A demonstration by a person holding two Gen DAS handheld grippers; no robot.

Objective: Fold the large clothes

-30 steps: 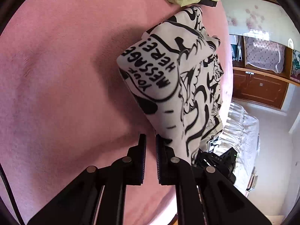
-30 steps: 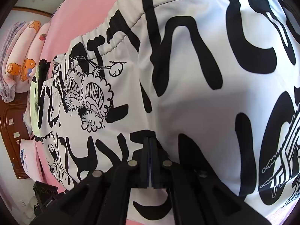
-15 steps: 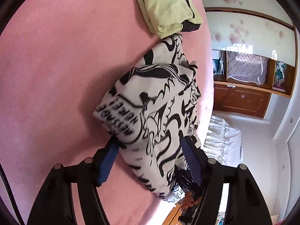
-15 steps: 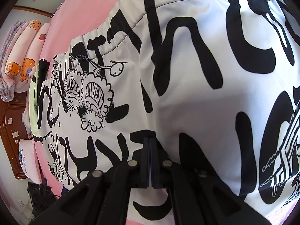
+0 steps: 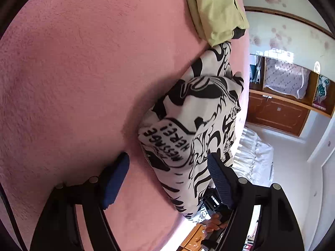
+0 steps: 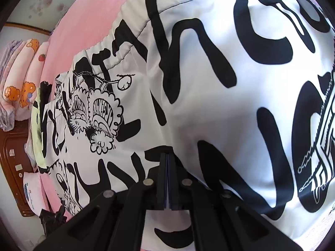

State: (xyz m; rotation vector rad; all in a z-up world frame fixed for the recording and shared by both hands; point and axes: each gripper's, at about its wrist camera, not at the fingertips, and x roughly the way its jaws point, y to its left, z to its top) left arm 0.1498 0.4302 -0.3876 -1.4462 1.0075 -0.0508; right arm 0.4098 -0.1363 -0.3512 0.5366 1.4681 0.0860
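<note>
Cloth on cloth, all matt

The printed garment (image 6: 209,83) is smooth woven fabric; the pink bedcover (image 5: 73,83) looks fuzzy, rough; the cabinet (image 5: 276,113) is glossy wood.

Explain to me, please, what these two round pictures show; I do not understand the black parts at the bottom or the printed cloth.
A person holds one tool in each hand, and each tool carries a camera looking along its two fingers. In the left camera's picture, the left hand-held gripper is open and holds nothing. Before it, a black-and-white printed garment lies on a pink bed cover, near a yellow-green cloth. In the right camera's picture, the right hand-held gripper is closed, apparently on the same garment, which fills that picture.
</note>
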